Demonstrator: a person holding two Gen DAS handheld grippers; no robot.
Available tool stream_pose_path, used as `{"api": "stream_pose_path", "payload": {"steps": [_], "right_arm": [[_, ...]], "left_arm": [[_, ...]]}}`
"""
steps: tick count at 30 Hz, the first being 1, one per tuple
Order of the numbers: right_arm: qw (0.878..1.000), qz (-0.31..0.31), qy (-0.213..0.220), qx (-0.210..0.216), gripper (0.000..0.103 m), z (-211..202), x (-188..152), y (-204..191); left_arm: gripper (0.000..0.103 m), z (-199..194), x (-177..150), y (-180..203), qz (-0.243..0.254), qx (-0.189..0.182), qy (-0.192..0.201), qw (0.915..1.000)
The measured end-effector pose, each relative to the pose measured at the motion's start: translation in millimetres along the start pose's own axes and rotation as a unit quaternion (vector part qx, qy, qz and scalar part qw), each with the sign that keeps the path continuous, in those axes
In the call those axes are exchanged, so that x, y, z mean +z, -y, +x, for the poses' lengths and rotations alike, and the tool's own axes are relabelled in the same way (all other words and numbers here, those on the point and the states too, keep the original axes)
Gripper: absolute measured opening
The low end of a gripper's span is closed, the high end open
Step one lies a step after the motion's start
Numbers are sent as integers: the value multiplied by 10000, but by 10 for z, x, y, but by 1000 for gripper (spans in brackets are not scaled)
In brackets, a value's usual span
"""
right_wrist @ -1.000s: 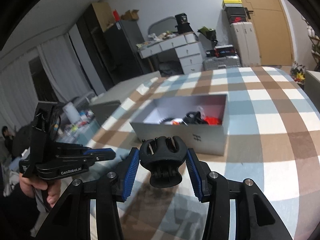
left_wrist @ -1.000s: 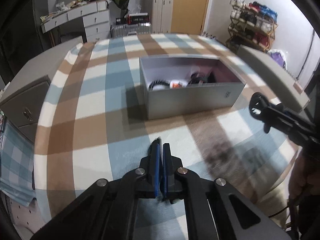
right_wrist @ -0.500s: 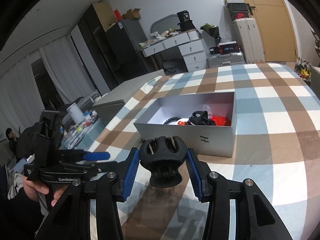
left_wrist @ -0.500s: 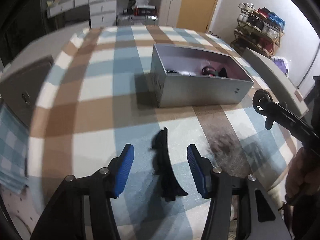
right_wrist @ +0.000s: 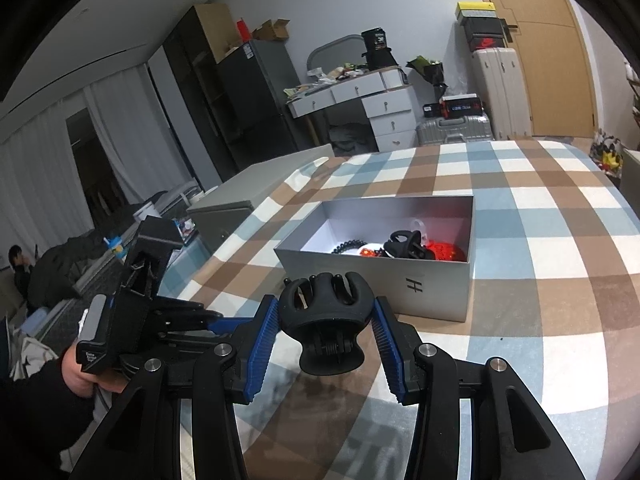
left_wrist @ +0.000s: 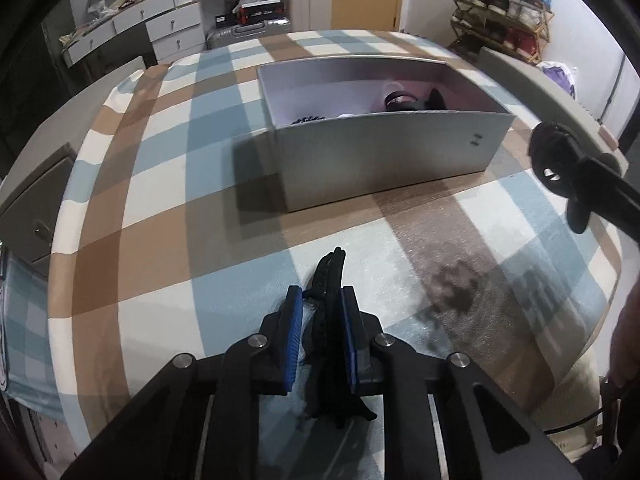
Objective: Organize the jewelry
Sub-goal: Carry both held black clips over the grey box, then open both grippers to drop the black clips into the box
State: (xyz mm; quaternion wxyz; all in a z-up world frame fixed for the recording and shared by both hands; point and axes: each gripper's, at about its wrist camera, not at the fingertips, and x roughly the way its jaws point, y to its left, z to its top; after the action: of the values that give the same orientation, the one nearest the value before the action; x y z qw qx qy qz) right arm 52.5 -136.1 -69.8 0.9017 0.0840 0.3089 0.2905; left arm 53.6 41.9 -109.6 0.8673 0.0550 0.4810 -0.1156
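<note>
Grey box (right_wrist: pixel 416 292) is the landmark: open-topped, rectangular, matte silver card walls, white floor, small "H" mark on its near wall. It sits on a checked cloth (right_wrist: pixel 520 216) of blue, tan and white squares, soft and slightly fuzzy.

Inside the box: a black claw clip (right_wrist: pixel 404 244), a string of dark beads (right_wrist: pixel 347 245), something red (right_wrist: pixel 440 250) and a pale ring (details too small to tell).

Just in front of the box's near wall, the right gripper (right_wrist: pixel 326 336) has a black matte hair claw (right_wrist: pixel 326 316) between its ribbed blue pads, jaws partly spread and pressed on the clip's two sides; rounded interlocked teeth up, spring hinge and flared handles below.

Further in front of the box and toward its left end, the left gripper (left_wrist: pixel 320 336) points steeply down at the cloth. A slim black toothed clip (left_wrist: pixel 330 280) stands edgewise between its blue pads; the jaws are closing, the right pad looks in contact, a narrow gap shows at the left pad.

Beyond the box: white drawer desk (right_wrist: pixel 376 100), suitcases (right_wrist: pixel 496 80), dark fridge (right_wrist: pixel 256 100). Right of the box, a shoe rack (left_wrist: pixel 504 12). A hand (right_wrist: pixel 86 372) in a dark sleeve holds the left gripper's handle.
</note>
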Motion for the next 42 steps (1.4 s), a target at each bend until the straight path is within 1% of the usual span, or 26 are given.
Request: {"api": "stream_pose_path", "payload": {"steps": [4,8,10,15,18,23,31,37,42], "right_arm": [[10000,37,32,-23,47,-21,14,24],[9999,52,105,-25,47,-53,52,32],[9998,16,189,-7,47,-91,81,15],[9988,-170,455,28,47,-177,240,-18],[9983,-237,540,-26,47,-164,377,1],[9981,-169,584,-14,47,-68,602,123],[9988,22,493,-11,47,203,836,340],[9992,148,371,-68,47,355,871,481],[9993,240,226,-154,47,484,839,584]], "left_arm": [[13,-190,-7,50,20,-26,290,9996],[13,-373,51,79,-59,-227,527,9983],[13,-499,110,101,-66,-286,705,9971],[13,-671,366,113,-1,-396,1094,9932],[13,-680,561,72,-17,-453,1269,9909],[13,-646,832,19,-43,-565,1515,9868],[13,-413,1141,45,41,-781,1567,9845],[13,-276,1230,63,37,-950,1496,9842],[13,-123,1251,57,-25,-1080,1344,9850]]}}
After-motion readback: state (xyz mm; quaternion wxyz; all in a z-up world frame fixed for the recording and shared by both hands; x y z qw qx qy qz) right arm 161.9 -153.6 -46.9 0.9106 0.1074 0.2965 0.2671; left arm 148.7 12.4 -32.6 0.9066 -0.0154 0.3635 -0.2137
